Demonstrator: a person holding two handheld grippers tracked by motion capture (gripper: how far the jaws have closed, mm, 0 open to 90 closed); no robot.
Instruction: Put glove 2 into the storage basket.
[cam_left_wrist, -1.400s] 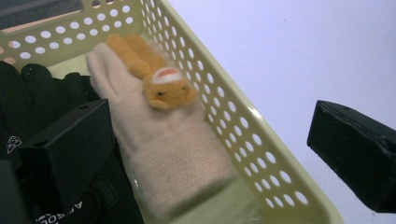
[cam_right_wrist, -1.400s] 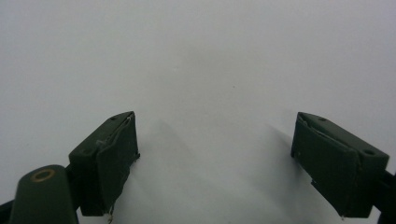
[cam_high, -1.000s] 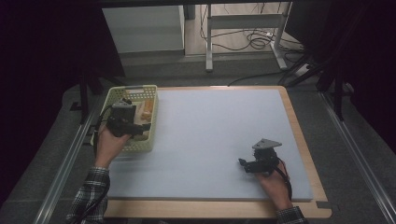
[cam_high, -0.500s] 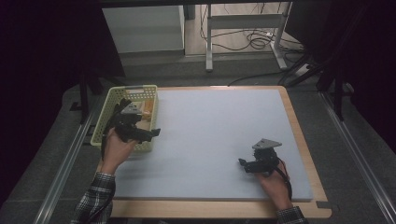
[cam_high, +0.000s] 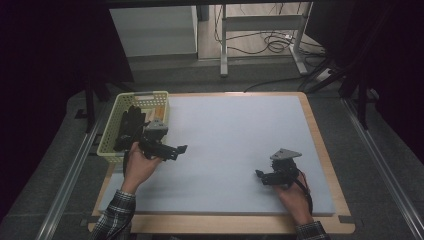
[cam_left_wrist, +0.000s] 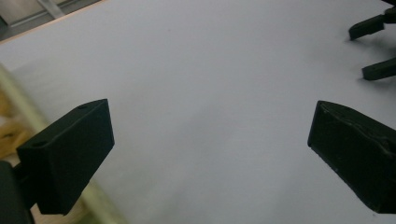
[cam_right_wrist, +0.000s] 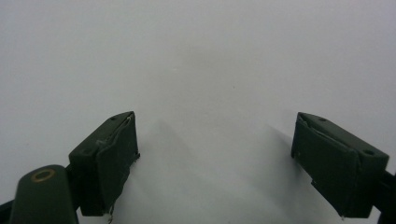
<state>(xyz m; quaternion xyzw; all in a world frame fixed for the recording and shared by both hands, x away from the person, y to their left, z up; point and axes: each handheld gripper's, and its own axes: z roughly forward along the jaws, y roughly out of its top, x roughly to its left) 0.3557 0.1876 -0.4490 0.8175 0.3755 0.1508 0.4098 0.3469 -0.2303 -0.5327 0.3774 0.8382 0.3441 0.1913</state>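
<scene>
Grey mat (cam_high: 235, 135) under both tools — left tool (cam_high: 172, 150) and right tool (cam_high: 260, 176) gape empty beside yellow basket (cam_high: 112, 132).

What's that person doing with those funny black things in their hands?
A person sits at a table covered by a pale mat and holds a grabbing tool in each hand. The left tool is beside a yellow basket at the mat's left edge, its jaws wide apart with nothing between them. The basket holds some dark things and something orange-brown; what they are is hard to tell. The right tool rests low over the bare mat, also open and empty.
</scene>
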